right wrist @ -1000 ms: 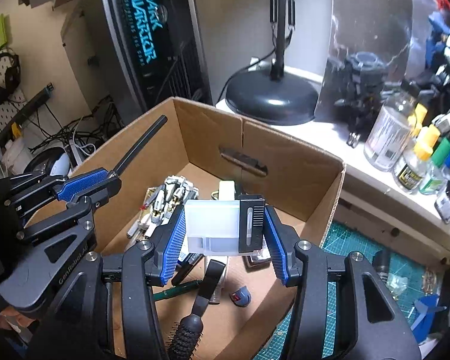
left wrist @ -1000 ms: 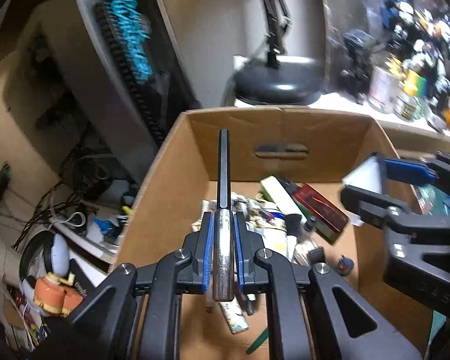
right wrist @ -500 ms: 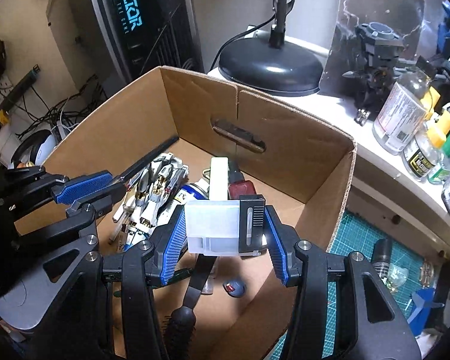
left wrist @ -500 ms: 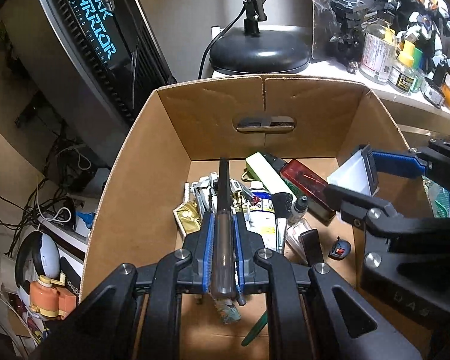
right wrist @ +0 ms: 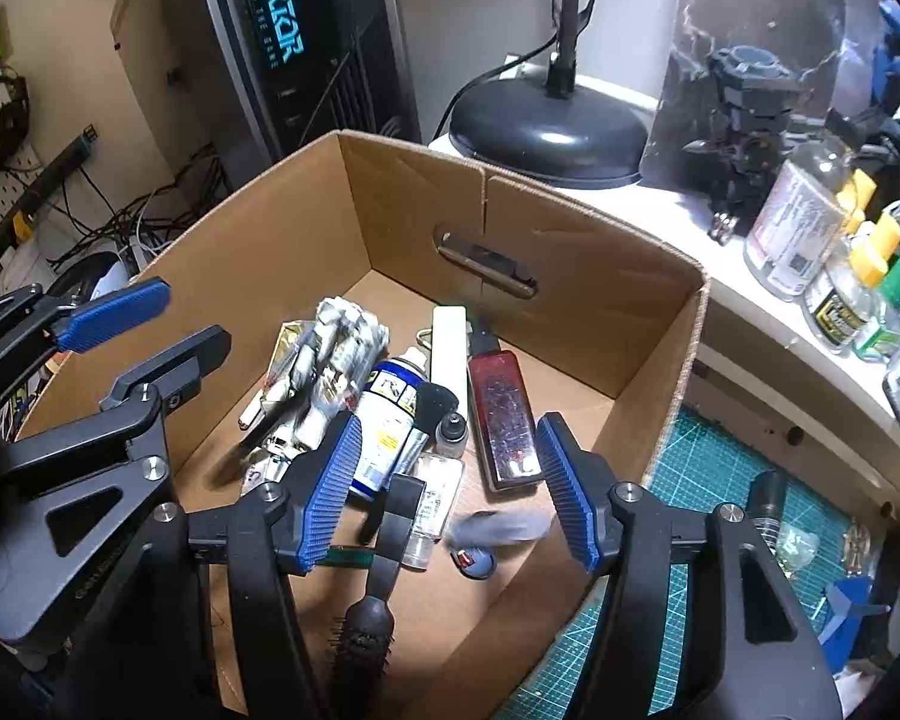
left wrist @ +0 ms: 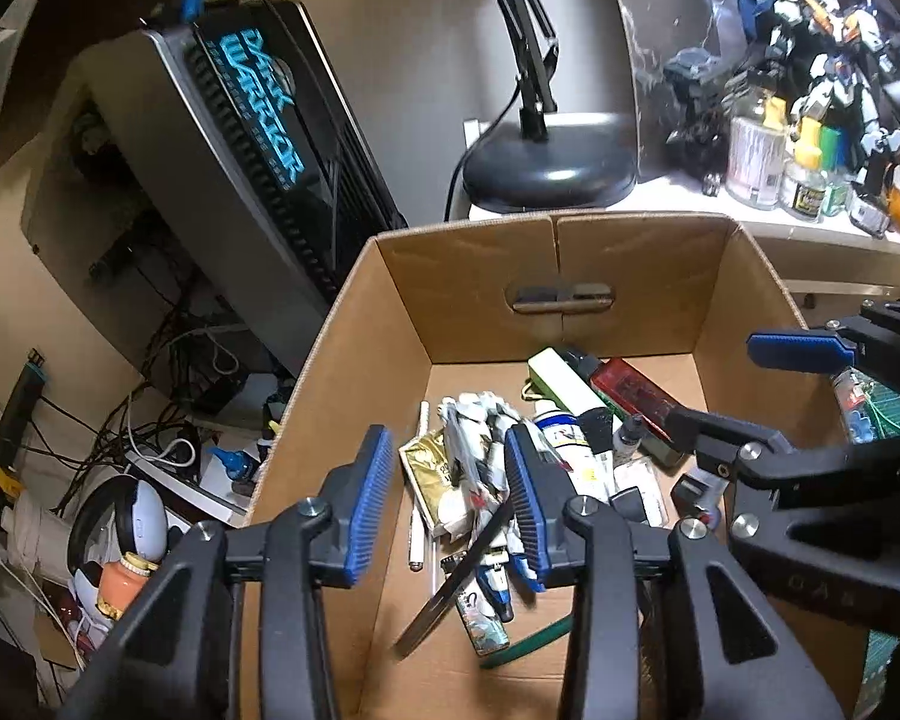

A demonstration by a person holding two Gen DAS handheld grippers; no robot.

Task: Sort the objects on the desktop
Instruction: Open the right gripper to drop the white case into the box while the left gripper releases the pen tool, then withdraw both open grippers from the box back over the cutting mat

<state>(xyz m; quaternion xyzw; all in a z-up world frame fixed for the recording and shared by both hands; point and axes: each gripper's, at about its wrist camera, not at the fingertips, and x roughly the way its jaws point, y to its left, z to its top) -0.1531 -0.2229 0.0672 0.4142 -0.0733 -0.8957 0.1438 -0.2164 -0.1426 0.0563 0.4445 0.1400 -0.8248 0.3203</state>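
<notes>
A brown cardboard box holds several desktop objects. My left gripper is open above the box's left half. A dark metal rod lies slanted below it among the objects, blurred. My right gripper is open above the box's right front. A blurred grey-white block is below it near the box floor. The right gripper also shows in the left wrist view, and the left gripper in the right wrist view.
The box holds a blue-white spray can, a red case, a white bar, a robot toy and a hairbrush. A lamp base, bottles and a green cutting mat lie to the right.
Both grippers have opened. The rod left the left gripper and the white block left the right gripper; both dropped into the box.
</notes>
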